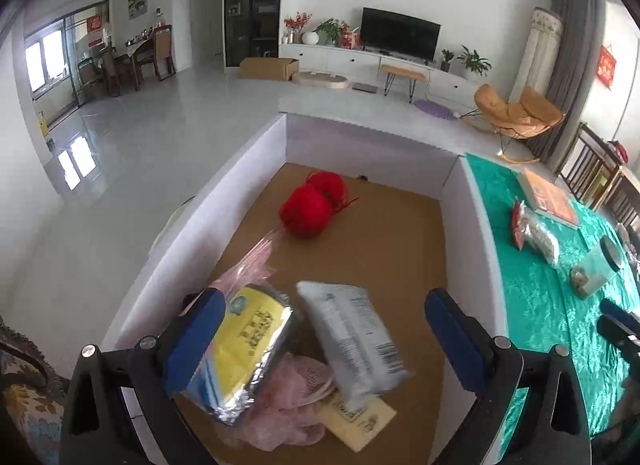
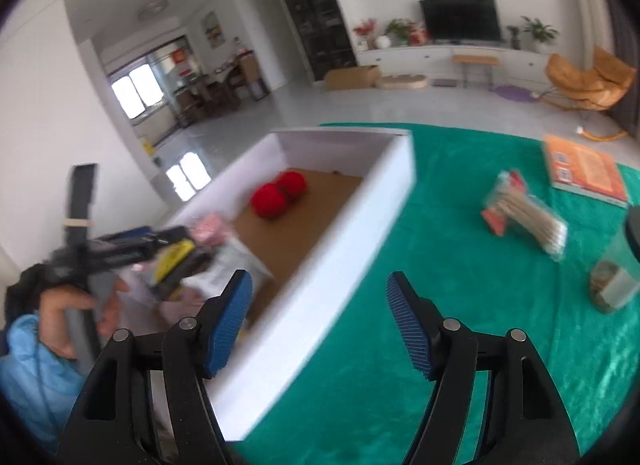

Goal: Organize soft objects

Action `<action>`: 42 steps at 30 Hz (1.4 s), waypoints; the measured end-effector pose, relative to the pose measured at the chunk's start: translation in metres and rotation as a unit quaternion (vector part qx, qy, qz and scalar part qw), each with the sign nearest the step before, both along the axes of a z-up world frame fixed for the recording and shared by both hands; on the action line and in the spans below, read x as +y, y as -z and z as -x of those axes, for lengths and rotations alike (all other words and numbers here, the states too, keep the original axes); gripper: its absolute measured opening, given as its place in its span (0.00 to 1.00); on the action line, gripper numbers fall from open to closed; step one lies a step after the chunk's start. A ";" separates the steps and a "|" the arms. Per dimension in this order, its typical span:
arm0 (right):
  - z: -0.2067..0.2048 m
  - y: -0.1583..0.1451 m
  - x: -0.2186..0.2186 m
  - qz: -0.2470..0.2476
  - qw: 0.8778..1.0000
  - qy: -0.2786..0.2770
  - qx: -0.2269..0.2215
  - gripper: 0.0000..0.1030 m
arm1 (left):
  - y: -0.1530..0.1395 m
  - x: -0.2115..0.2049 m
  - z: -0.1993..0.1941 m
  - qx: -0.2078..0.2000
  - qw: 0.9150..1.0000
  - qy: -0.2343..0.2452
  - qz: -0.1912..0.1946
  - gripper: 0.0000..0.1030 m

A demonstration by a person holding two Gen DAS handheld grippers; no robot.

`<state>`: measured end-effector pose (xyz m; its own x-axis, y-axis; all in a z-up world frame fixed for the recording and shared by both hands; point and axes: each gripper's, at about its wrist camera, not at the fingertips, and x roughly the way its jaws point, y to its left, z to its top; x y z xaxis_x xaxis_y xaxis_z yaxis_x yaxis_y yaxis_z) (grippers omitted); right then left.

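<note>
My left gripper hangs open over the near end of a white-walled cardboard box. Beneath and between its fingers lie a yellow foil pack, which lies against the left pad, and a grey-white pack. They rest on a pink mesh item and a pale card. Two red yarn balls sit further in. My right gripper is open over the box's right wall and the green cloth, holding nothing. The left gripper shows blurred there, in a person's hand.
On the green cloth to the right of the box lie a clear packet of sticks, an orange book and a jar with a dark lid. A crumpled clear bag lies inside the box by its left wall.
</note>
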<state>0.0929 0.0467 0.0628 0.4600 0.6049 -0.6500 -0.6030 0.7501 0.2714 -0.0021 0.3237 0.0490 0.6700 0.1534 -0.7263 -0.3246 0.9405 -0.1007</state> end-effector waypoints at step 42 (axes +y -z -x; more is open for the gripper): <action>-0.005 0.136 -0.196 0.152 0.955 0.255 0.020 0.80 | 0.053 -0.319 -0.223 0.022 0.968 0.240 -0.069 0.97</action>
<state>0.0977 -0.1496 -0.0728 0.6150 0.0900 -0.7834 -0.1322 0.9912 0.0100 0.2204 0.0051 -0.0041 0.6567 -0.0703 -0.7509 0.1530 0.9874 0.0414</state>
